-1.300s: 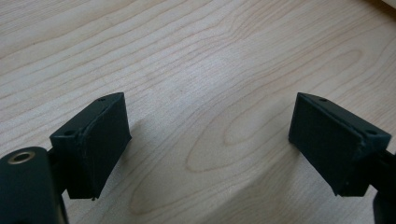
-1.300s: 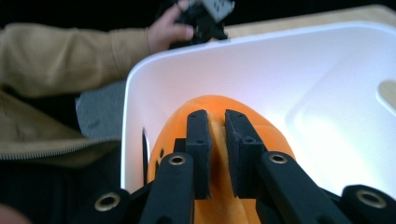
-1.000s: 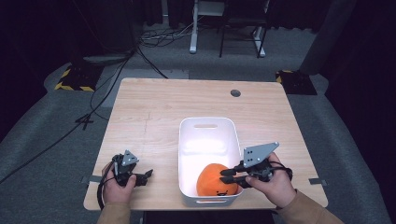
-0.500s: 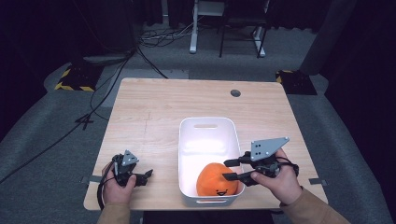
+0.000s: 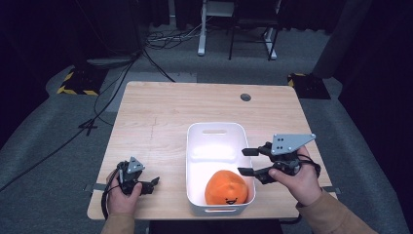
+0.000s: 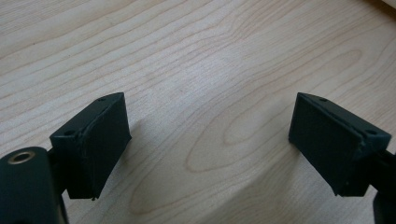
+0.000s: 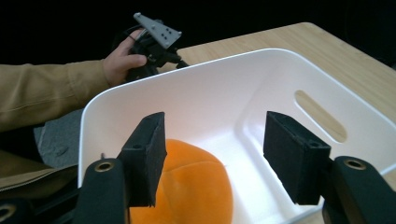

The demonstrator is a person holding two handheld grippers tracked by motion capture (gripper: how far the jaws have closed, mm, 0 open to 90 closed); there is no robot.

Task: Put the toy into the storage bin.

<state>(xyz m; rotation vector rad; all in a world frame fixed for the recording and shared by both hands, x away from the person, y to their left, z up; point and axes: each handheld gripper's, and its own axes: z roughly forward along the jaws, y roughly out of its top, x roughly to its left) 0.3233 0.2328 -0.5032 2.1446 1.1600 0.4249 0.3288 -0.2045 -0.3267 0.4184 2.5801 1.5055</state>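
left gripper (image 5: pixel 146 184): parked on the table (image 5: pixel 160 117) left of the white bin (image 5: pixel 214 129), jaws spread wide with bare wood between them, gripping nothing.
orange plush (image 5: pixel 225 187): sitting inside the bin at its near end, face toward the near rim, touching the near wall as far as I can tell.
right gripper (image 5: pixel 247 162): hovering over the bin's right rim; its jaws have just been opening and nothing's between the pads, so the plush is let go.
step in hand: looks like the release after dropping it in the bin.
doing it well: I'd lift straight up and clear the rim before swinging away, so a pad doesn't snag the plush or nudge the bin.
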